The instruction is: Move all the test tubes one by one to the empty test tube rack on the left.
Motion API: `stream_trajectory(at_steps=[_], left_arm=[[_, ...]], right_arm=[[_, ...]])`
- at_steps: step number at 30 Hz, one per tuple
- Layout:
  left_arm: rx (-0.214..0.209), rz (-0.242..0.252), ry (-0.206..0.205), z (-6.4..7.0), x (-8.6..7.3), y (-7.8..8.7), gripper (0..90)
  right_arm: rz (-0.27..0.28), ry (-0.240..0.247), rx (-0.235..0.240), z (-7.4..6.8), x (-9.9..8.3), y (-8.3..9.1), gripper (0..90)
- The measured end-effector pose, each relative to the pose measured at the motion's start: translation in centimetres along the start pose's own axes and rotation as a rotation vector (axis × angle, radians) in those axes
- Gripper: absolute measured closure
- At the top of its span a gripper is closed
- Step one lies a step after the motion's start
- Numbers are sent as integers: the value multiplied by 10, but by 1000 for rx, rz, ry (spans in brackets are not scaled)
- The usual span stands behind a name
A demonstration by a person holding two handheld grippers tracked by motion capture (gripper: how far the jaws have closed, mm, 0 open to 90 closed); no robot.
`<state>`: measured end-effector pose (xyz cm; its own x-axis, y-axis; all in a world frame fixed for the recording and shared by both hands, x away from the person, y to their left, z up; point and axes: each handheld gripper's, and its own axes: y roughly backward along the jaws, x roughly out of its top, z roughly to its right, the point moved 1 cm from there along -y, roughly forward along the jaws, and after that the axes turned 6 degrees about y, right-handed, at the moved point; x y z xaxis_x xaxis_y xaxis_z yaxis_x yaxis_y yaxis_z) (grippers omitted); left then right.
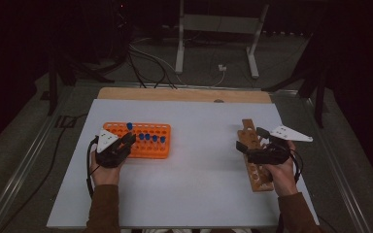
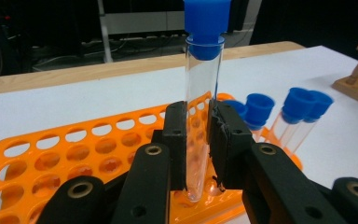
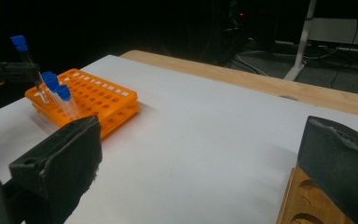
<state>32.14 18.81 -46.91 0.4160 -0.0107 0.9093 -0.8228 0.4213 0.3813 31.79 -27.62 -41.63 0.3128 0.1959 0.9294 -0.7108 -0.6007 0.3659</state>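
Jaws of the left gripper [image 2: 198, 144] clamp a blue-capped tube [image 2: 202, 93] upright above the orange rack [image 2: 51, 154] on the bench; right gripper [image 3: 205, 158] gapes empty over the wooden rack [image 1: 253, 160]. Lift straight, keeping it vertical.

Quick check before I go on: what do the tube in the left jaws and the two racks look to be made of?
Tube: clear, glossy, glass or hard plastic; blue cap looks plastic. Orange rack: smooth moulded plastic, uniform colour. Right-hand rack: wood, judging by its tan, matte surface.
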Motion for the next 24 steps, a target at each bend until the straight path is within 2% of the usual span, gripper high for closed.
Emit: stream_trajectory(at_steps=[4,8,10,14,18,24], left_arm=[[-2,-12,-3,1,-4,-5,783],[16,-32,-34,4,-6,-9,783],[21,-44,-37,3,-8,-11,782],[31,-93,-40,0,-14,-13,783],[45,-165,-80,3,-18,-17,784],[55,-205,-80,3,-20,-20,786]], right_arm=[[-1,-2,-2,1,-1,0,0],[0,-3,-1,1,-1,0,0],[-1,-1,0,0,-1,0,0],[-3,2,5,0,-2,-1,0],[-3,1,7,0,-2,0,0],[-3,1,8,0,-2,0,0]])
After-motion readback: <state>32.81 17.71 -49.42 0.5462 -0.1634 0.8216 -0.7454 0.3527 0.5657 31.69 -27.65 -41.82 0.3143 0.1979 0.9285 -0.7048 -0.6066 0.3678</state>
